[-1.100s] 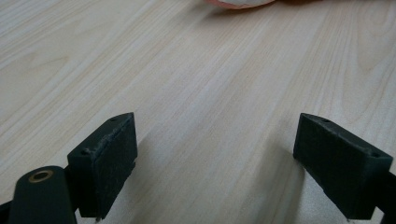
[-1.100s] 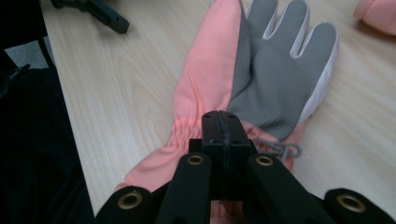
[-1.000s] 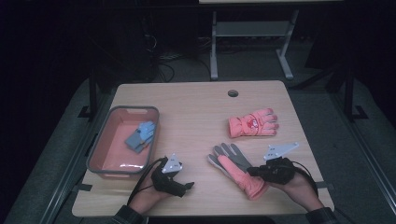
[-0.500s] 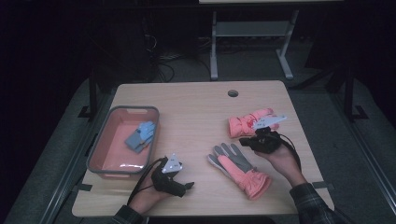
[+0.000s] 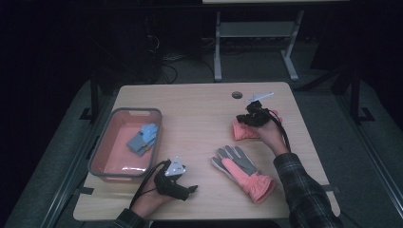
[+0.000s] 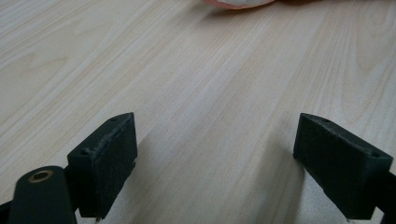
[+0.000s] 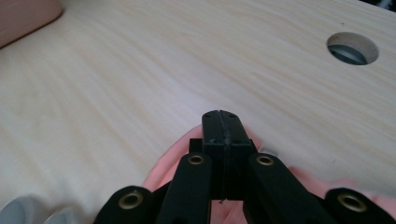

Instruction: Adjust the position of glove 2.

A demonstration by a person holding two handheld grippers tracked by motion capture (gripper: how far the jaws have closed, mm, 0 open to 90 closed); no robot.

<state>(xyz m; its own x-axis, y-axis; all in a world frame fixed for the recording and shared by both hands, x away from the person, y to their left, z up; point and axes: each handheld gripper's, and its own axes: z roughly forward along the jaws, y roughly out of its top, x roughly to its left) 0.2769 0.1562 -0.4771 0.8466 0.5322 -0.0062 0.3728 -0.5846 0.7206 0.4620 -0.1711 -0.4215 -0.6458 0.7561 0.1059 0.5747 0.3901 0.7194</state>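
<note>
A pale wooden worktop (image 5: 199, 114) is seen from above, with dark floor around it. At its far right, the person's right hand-held gripper (image 5: 247, 117) hovers over a salmon-pink glove (image 5: 243, 132), which lies flat on the wood near a round cable hole (image 5: 236, 94). In the right gripper view its two black jaws are clenched tight together with nothing between them, the pink fabric directly underneath. A plaid sleeve (image 5: 304, 190) leads back from that hand.

Nearer, toward the middle, lies a second glove (image 5: 242, 168) (grey palm and fingers, pink cuff).

At the near left, the left hand-held gripper (image 5: 189, 190) rests low over bare wood, jaws spread wide and released.

On the left stands a pink tray (image 5: 110, 140) holding a blue-grey glove (image 5: 142, 138).
</note>
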